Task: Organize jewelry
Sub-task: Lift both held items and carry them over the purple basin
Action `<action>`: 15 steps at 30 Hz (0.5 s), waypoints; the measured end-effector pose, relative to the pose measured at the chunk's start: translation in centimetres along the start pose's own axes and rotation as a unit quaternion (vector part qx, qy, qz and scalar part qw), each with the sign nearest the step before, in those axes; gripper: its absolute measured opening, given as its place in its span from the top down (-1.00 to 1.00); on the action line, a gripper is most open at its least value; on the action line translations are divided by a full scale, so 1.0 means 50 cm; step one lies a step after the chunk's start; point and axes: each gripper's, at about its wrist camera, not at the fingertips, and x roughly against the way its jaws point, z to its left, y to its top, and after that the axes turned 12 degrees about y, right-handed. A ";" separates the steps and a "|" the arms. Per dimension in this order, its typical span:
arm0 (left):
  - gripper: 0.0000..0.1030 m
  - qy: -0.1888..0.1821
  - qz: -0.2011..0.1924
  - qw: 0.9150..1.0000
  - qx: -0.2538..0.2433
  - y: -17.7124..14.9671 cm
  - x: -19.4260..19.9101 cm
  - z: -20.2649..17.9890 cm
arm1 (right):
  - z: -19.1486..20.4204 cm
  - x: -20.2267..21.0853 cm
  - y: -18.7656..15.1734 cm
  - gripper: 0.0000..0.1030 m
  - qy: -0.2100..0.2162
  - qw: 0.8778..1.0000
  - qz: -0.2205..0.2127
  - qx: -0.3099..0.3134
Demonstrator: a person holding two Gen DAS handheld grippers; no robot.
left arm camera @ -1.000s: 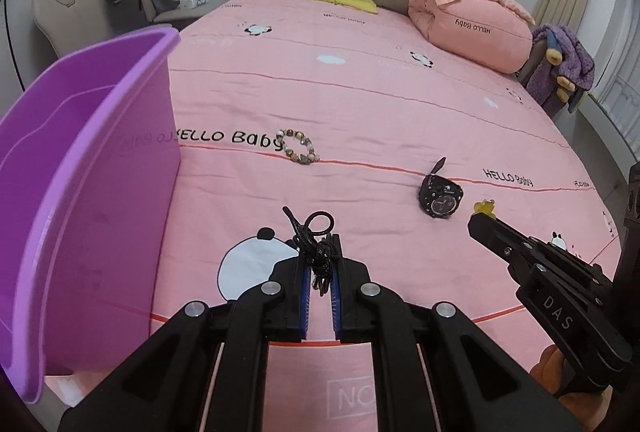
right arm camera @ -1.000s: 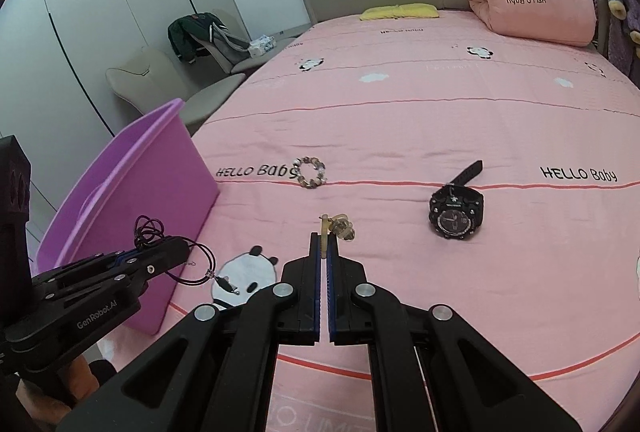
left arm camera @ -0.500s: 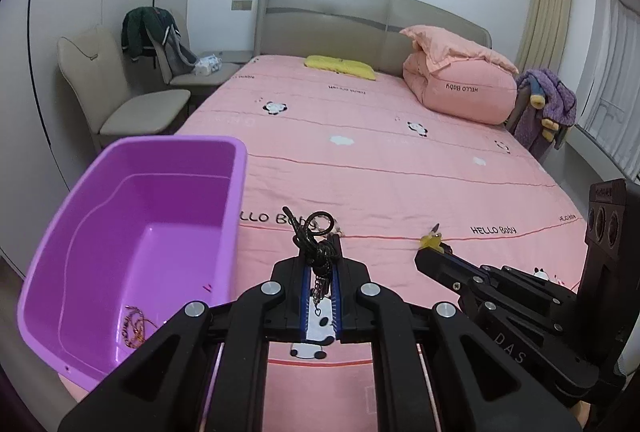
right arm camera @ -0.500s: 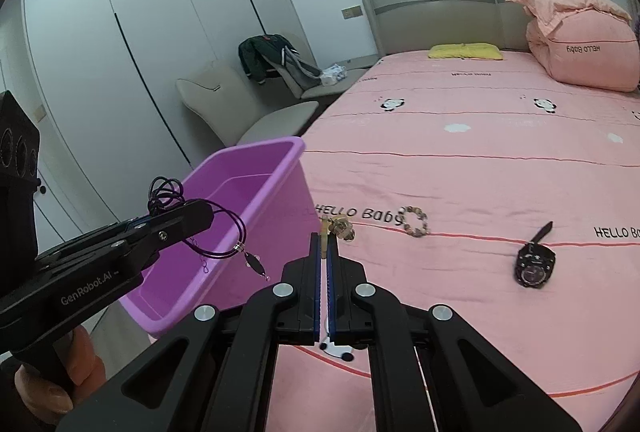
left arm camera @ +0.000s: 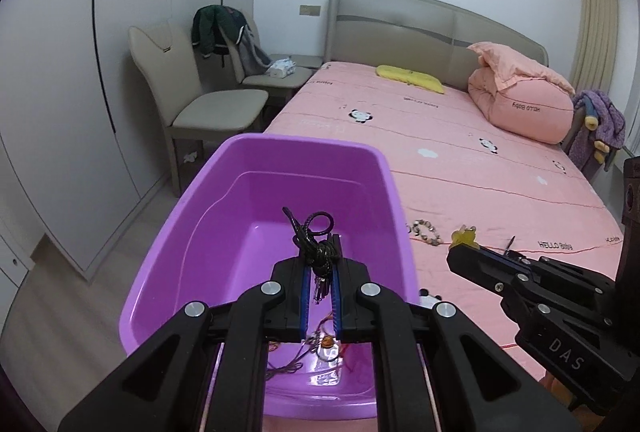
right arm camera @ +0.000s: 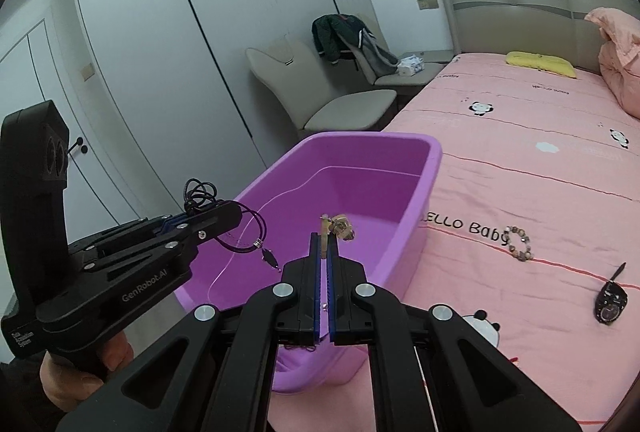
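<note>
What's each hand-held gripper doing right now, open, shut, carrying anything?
Left hand-held gripper: shut on the black cord necklace, above the purple bin.
Right hand-held gripper: shut on the small gold piece.

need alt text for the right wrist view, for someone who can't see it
The right gripper pinches a small gold hair clip above a purple plastic bin at the edge of a pink bed. The left gripper holds a black cord necklace over the bin; a beaded bracelet and a black watch lie on the bed.
</note>
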 end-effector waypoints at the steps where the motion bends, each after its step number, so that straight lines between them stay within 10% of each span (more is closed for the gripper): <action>1: 0.83 0.004 0.008 1.000 0.004 -0.005 -0.009 0.010 | 0.008 -0.017 0.000 0.95 0.004 1.000 0.008 0.003; 15: 0.76 0.057 0.107 0.993 0.002 -0.057 -0.118 0.078 | 0.014 -0.168 -0.009 0.95 -0.018 0.993 0.120 -0.014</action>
